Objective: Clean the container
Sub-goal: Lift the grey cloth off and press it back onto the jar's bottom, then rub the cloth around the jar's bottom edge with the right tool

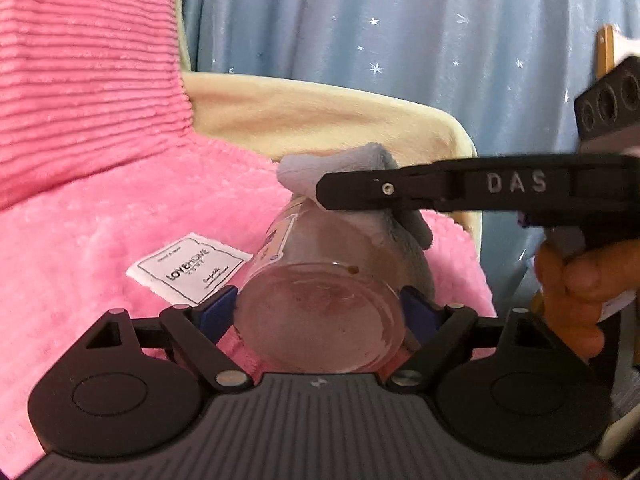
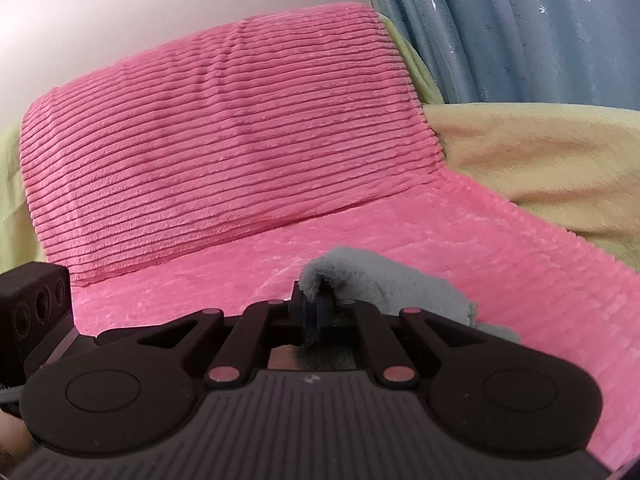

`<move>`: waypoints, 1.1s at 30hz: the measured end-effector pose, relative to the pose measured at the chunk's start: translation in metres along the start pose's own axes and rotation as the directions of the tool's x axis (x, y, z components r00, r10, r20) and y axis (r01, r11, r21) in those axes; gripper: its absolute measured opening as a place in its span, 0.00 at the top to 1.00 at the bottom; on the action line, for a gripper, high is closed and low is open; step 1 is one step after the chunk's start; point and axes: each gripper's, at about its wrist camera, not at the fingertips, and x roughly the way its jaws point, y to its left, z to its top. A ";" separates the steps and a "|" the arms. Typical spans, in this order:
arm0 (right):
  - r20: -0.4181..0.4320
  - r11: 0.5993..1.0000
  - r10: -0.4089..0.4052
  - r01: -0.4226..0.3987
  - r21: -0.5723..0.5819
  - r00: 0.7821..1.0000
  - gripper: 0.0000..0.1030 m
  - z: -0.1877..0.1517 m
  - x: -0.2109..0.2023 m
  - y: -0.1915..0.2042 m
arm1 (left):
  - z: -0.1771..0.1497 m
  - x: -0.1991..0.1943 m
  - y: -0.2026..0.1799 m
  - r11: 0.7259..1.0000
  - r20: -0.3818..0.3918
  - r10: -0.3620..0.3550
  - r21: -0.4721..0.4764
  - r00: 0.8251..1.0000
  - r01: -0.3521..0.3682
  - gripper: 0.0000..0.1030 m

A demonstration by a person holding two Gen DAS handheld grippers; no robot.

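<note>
A clear glass container (image 1: pixel 320 312) lies with its base toward the left wrist camera, and my left gripper (image 1: pixel 320 316) is shut on it, blue pads pressing both sides. A grey cloth (image 1: pixel 352 176) is bunched at the container's far mouth end. My right gripper (image 1: pixel 332 192) reaches in from the right, shut on that cloth. In the right wrist view the right gripper (image 2: pixel 316 304) pinches the grey cloth (image 2: pixel 384 284) between its fingers; the container is hidden there.
Pink fluffy bedding (image 1: pixel 92 248) with a white label (image 1: pixel 188 272) lies beneath. A pink ribbed pillow (image 2: pixel 224 140) stands behind, with a beige blanket (image 2: pixel 540 160) and blue starred curtain (image 1: pixel 400 20) beyond. A hand (image 1: pixel 576 288) holds the right gripper's handle.
</note>
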 end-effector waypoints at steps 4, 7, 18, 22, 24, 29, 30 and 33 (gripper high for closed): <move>-0.025 0.998 0.055 -0.055 0.004 0.998 0.97 -0.001 0.000 0.007 | -0.001 0.000 -0.018 0.987 0.009 0.051 0.152 0.999 -0.052 0.16; -0.061 0.992 0.121 -0.122 -0.025 0.991 0.97 -0.002 0.001 0.018 | -0.004 0.002 -0.031 0.959 0.018 0.092 0.268 0.996 -0.093 0.16; 0.010 0.998 -0.027 0.026 0.061 1.000 0.98 0.001 -0.001 -0.013 | -0.006 0.005 -0.042 0.929 0.024 0.114 0.351 0.993 -0.115 0.16; 0.011 0.999 -0.035 0.034 0.017 0.999 0.98 0.001 -0.001 -0.008 | -0.002 0.006 -0.025 0.978 -0.007 0.053 0.201 0.999 -0.051 0.16; 0.012 0.999 -0.033 0.033 0.023 0.999 0.98 0.001 -0.002 -0.010 | 0.001 0.007 -0.012 0.994 -0.023 0.010 0.105 1.000 -0.008 0.15; 0.018 0.998 -0.039 0.038 0.058 0.999 0.98 0.001 -0.005 -0.013 | 0.002 0.009 -0.005 0.999 -0.034 -0.014 0.033 0.999 0.015 0.16; 0.015 0.998 -0.024 0.023 0.064 1.000 0.97 0.001 -0.006 -0.013 | 0.002 0.008 -0.008 0.998 -0.026 0.006 0.066 1.000 -0.004 0.16; -0.008 0.996 0.059 -0.059 0.060 0.998 0.97 0.000 -0.005 -0.006 | 0.000 0.007 -0.022 0.969 -0.001 0.099 0.229 0.995 -0.096 0.16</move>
